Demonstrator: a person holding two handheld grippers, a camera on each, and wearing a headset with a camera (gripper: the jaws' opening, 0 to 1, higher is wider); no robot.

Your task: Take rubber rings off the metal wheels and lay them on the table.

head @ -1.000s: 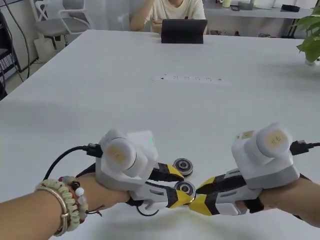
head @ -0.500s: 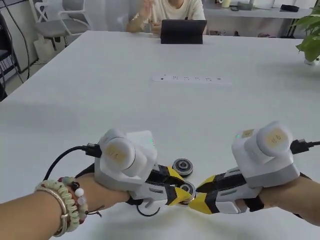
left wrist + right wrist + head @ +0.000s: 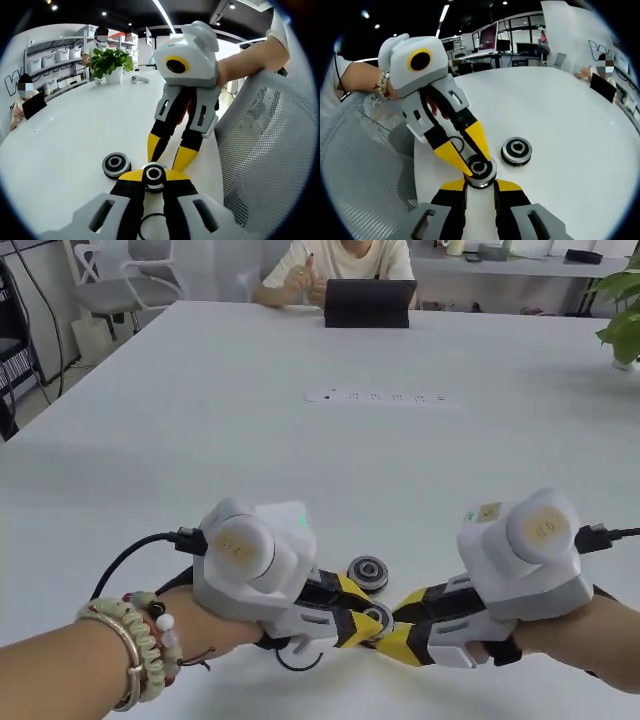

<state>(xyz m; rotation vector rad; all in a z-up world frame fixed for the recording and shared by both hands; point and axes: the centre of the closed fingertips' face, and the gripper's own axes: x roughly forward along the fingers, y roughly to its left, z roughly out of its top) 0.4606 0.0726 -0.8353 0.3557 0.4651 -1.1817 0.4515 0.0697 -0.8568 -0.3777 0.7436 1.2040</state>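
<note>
White tabletop (image 3: 180, 440), both grippers low over its near edge, tips meeting nose to nose. Left gripper (image 3: 357, 611): jaws closed onto a metal wheel (image 3: 154, 176), one yellow tip on each side of its dark outer band, wheel face up. Cannot tell whether the wheel is resting on the table or lifted just clear. Right gripper (image 3: 401, 623): jaws parted about wheel-wide, tips at the same wheel's rim from the opposite side; cannot tell whether they press on it. Second wheel (image 3: 367, 572) lies flat just beyond the left gripper's tips, apart from the held one, also with a dark band. Thin black ring (image 3: 296, 669) on the table beneath the left gripper's body. Power strip (image 3: 385, 397) mid-table; a person sits at the far end behind a dark screen (image 3: 366, 302)
</note>
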